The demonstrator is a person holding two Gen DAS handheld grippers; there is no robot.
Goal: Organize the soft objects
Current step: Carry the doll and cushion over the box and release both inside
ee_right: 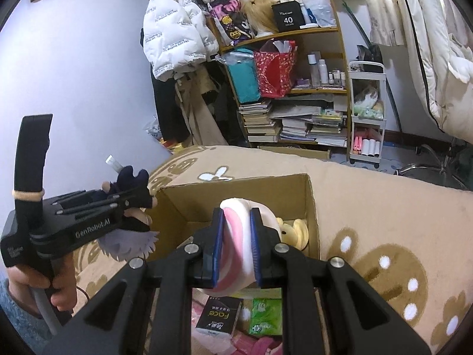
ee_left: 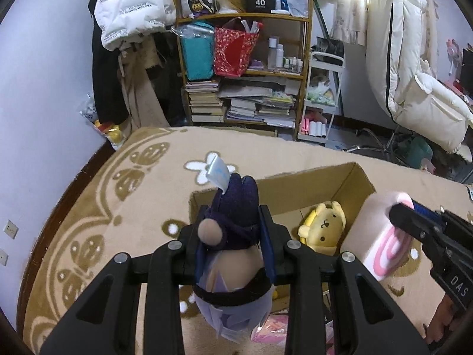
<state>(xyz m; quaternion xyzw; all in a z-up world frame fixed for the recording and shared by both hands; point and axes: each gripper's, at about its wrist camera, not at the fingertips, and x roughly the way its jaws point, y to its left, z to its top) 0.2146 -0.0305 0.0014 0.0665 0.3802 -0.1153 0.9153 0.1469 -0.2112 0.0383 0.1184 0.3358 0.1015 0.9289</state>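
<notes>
Left wrist view: left gripper (ee_left: 233, 233) has its jaws clamped on a plush doll (ee_left: 233, 254) with dark purple hair, gripped at the head so the body hangs free below. The doll is held in the air over the near-left edge of the cardboard box (ee_left: 298, 183), probably staged for a drop inside. A yellow dog plush (ee_left: 323, 227) already lies in the box. The box sits on the beige patterned carpet (ee_left: 133, 207).

Right wrist view: right gripper (ee_right: 236, 245) has its jaws squeezed on a pink-and-white swirl-roll cushion (ee_right: 236, 236), visibly compressed between the blue pads (ee_right: 217, 245). It hangs over the box's near end, above the yellow plush (ee_right: 295, 230). A tissue pack (ee_right: 266, 316) and a black "Face" carton (ee_right: 218, 316) lie below.
</notes>
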